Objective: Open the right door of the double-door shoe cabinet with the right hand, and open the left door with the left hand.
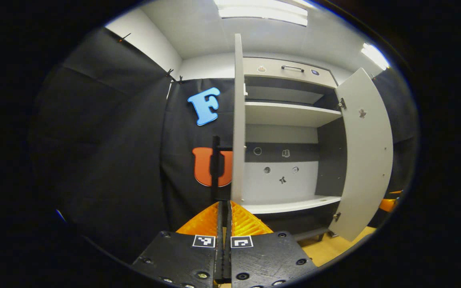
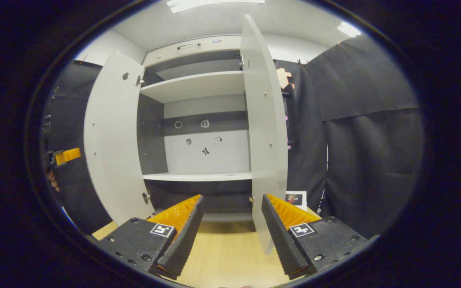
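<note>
The white shoe cabinet stands with both doors swung open and its shelves bare. In the left gripper view the left door is edge-on straight ahead. Its thin black handle runs down into my left gripper, which is shut on its lower end. The right door hangs open at the right. In the right gripper view my right gripper is open, and the right door has its lower edge between the fingers, close to the right finger. The left gripper sits beyond the left door.
Black cloth walls close in on both sides of the cabinet. A light wooden floor lies below the doors. A small printed card leans at the cabinet's right foot. A drawer with a black handle tops the cabinet.
</note>
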`<state>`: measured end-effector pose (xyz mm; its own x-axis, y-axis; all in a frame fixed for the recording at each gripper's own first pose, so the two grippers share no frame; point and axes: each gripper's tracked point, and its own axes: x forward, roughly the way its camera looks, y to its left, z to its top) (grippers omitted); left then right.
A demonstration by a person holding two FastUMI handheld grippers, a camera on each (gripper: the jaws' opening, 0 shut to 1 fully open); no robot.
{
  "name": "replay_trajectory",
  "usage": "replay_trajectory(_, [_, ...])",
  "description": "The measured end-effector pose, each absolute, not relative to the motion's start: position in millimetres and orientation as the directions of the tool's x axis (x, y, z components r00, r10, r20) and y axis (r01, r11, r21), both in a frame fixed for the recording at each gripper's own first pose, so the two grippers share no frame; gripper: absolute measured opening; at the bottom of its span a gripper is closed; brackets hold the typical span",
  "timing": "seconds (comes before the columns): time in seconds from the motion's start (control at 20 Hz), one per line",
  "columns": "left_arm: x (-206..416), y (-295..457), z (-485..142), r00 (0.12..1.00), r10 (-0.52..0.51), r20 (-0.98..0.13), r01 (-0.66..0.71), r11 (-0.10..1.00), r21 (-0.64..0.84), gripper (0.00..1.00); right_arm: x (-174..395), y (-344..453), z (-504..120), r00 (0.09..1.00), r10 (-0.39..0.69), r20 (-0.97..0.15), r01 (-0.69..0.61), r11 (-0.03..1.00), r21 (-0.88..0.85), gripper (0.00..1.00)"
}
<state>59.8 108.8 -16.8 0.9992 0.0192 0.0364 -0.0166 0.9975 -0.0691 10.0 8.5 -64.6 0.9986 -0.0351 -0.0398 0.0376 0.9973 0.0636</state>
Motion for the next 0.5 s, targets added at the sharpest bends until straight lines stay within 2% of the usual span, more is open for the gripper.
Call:
replay_trajectory(0.05, [63.6, 91.2, -21.5, 0.999, 0.003, 0.039, 0.0, 0.997, -0.08, 0.0, 9.8, 11.1, -60.3, 0.999, -0.03, -0.034, 0.032, 0.998, 0.058, 0.88])
replay_trajectory(0.1, [67.6, 79.7, -30.7, 1.0, 0.004, 0.016, -0.003, 0.997, -0.076, 0.14, 9.4, 12.4, -56.7, 0.999, -0.027, -0.028, 0.028, 0.998, 0.056, 0.9])
replay_trajectory(0.15, [71.6, 71.8, -43.4, 1.0, 0.014, -0.021, -0.016, 0.997, -0.074, 0.0, 8.3, 15.4, -52.0, 1.0, -0.019, -0.019, 0.02, 0.998, 0.058, 0.9])
replay_trajectory(0.3, [80.7, 44.4, -62.6, 0.998, -0.019, -0.054, 0.011, 0.989, -0.146, 0.0, 5.0, 23.3, -45.4, 1.0, 0.004, -0.001, -0.004, 0.998, 0.055, 0.9])
replay_trajectory(0.35, [82.9, 33.2, -62.3, 0.998, -0.05, -0.04, 0.042, 0.984, -0.175, 0.14, 3.6, 25.0, -43.9, 1.0, 0.009, 0.001, -0.009, 0.999, 0.052, 0.9])
replay_trajectory(0.4, [82.9, 29.6, -61.7, 0.998, -0.056, -0.028, 0.049, 0.981, -0.186, 0.11, 1.1, 25.0, -44.0, 1.0, 0.012, 0.004, -0.013, 0.999, 0.047, 0.9])
replay_trajectory(0.45, [83.4, 27.9, -61.1, 0.998, -0.059, -0.017, 0.055, 0.983, -0.175, 0.2, -0.5, 24.9, -42.1, 1.0, 0.013, 0.01, -0.013, 0.999, 0.042, 0.89])
replay_trajectory(0.5, [83.4, 28.8, -61.1, 0.998, -0.057, -0.013, 0.055, 0.987, -0.153, 0.57, -1.3, 24.1, -40.6, 1.0, 0.009, 0.017, -0.009, 0.999, 0.034, 0.9])
